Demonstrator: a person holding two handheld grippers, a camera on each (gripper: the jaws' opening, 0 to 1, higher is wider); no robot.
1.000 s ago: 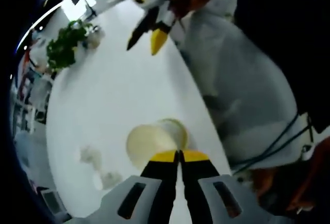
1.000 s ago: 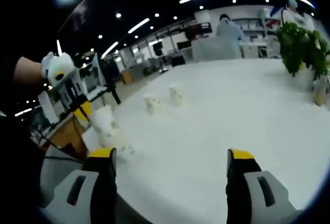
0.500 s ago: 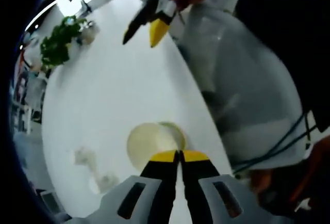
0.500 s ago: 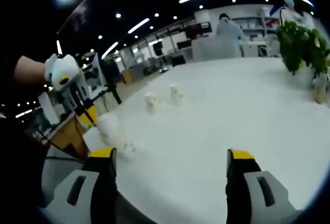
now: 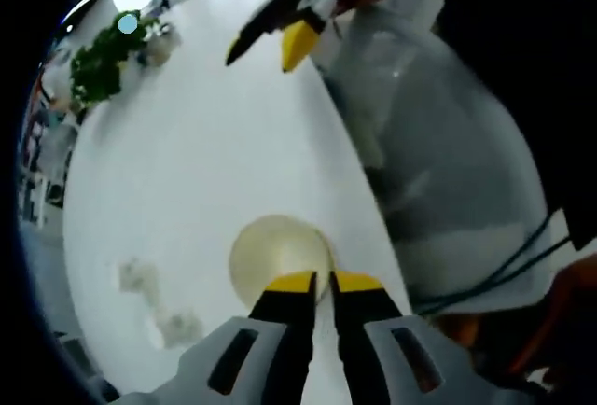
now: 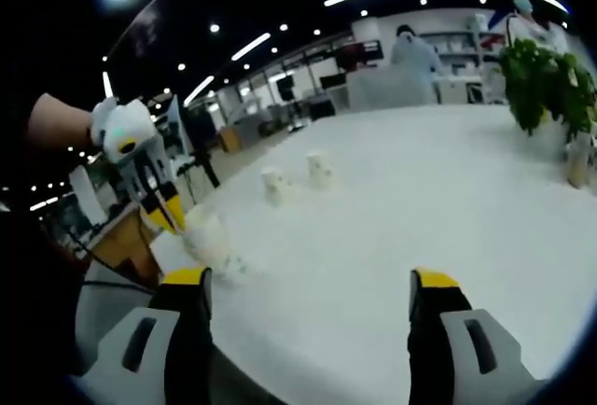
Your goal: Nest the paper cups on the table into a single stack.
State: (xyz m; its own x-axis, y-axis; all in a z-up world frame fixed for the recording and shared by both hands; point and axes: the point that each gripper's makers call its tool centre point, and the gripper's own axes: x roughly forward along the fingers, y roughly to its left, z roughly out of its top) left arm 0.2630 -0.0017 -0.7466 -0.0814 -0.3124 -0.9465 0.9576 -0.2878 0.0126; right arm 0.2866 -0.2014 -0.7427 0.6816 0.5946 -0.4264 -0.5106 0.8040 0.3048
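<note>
Our left tongs [image 5: 317,281] pinch the rim of a paper cup [image 5: 278,258] near the white table [image 5: 215,144] edge. Our right tongs [image 6: 311,279] are wide apart, holding nothing. Two more cups [image 6: 295,177] stand far ahead of them.

Ceiling strips and spotlights are lighting the far room brightly in the right gripper view, and the white table [image 6: 392,209] is glaring, washing out detail. In the left gripper view, the table [image 5: 196,162] is overexposing and everything is blurring softly. Fisheye distortion is bending both scenes strongly toward the edges.
</note>
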